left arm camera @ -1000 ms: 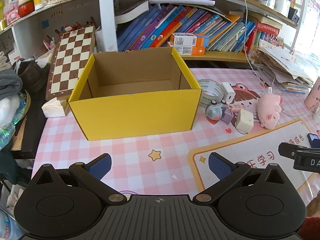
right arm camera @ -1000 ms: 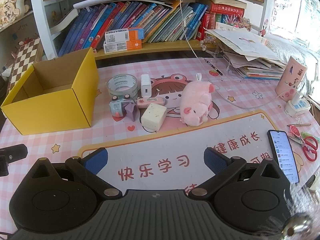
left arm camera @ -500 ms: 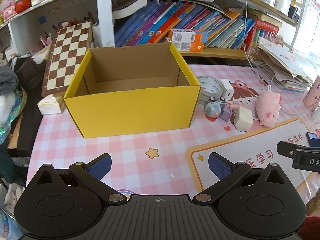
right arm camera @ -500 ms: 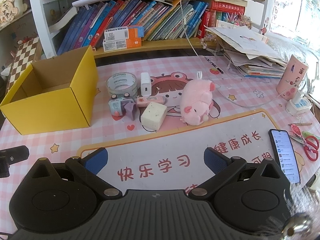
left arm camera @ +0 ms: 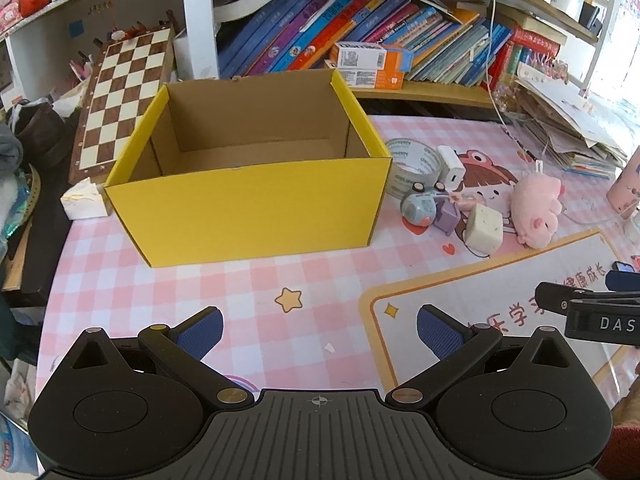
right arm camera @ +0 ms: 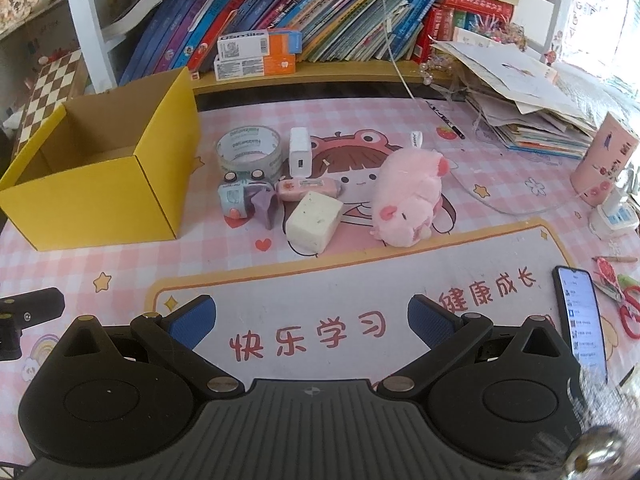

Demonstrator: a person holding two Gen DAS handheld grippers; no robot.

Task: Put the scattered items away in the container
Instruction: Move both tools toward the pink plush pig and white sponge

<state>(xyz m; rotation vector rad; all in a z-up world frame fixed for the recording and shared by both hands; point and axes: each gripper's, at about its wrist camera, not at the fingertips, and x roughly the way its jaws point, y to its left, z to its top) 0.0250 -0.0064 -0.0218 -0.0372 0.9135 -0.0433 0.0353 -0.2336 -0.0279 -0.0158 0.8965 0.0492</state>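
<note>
An empty yellow cardboard box [left arm camera: 256,204] [right arm camera: 96,204] stands open on the pink checked mat. To its right lie a tape roll [right arm camera: 249,152], a white charger [right arm camera: 300,157], a blue toy [right arm camera: 236,199], a purple piece [right arm camera: 265,204], a pink tube [right arm camera: 308,189], a white sponge block [right arm camera: 314,221] and a pink plush pig [right arm camera: 408,200] [left arm camera: 536,208]. My left gripper [left arm camera: 320,328] is open and empty, in front of the box. My right gripper [right arm camera: 312,320] is open and empty, in front of the items.
A bookshelf [right arm camera: 320,12] runs along the back. A chessboard [left arm camera: 124,96] leans at the left. Stacked papers [right arm camera: 520,104], a pink cup [right arm camera: 604,160], a phone [right arm camera: 580,316] and red scissors [right arm camera: 624,304] lie at the right. A white cable [right arm camera: 400,64] hangs down.
Both grippers have moved slightly forward towards the box and the items. Both stay open and empty.
</note>
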